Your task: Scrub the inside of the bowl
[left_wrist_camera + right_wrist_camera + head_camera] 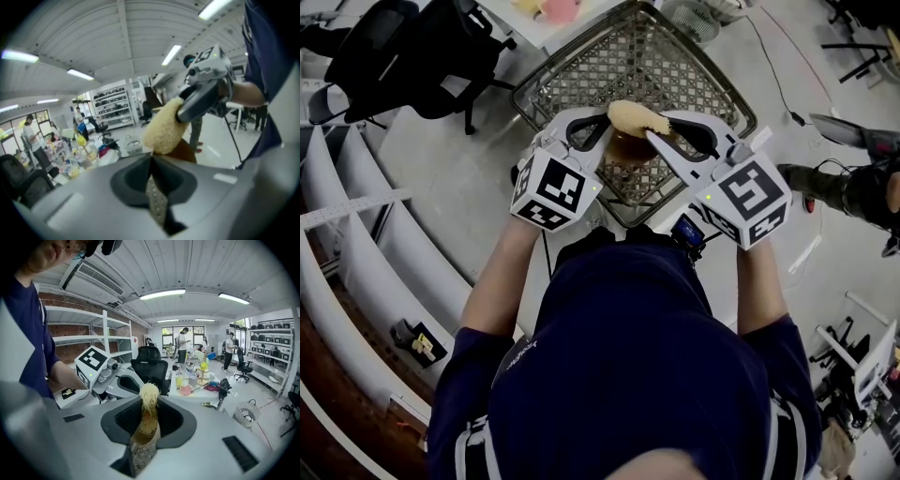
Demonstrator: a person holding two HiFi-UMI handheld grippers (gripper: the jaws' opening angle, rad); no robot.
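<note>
Nearest the head camera is the person's navy shirt [628,375], with both forearms reaching forward from it. I count two grippers, each with one marker cube: the left cube [549,191] and the right cube [751,202].

Item 1: the left gripper [602,139]. In its own view the jaws are drawn almost together, with only a thin slit between the patterned pads. One brown bowl [623,150] sits right at the tips, so I read this gripper as pinching the bowl's rim.

Item 2: the right gripper [654,129]. In its own view the jaws are clamped narrow on one yellow fibrous sponge [633,117], which sticks up past the fingertips. The left gripper view confirms this from the other side, showing the sponge gripped by the right jaws and pressed down onto the top of the bowl.

Item 3: the position of the bowl. It is held between the two grippers above one wire basket [675,66], over the basket's near corner. I cannot tell whether the bowl touches the mesh. The sponge covers most of the bowl's opening, so only a brown crescent shows below it.

Item 4: the surroundings. One black office chair [403,47] stands beyond the basket's left corner, well apart from it. In the right gripper view, several people stand near a cluttered table far off.
</note>
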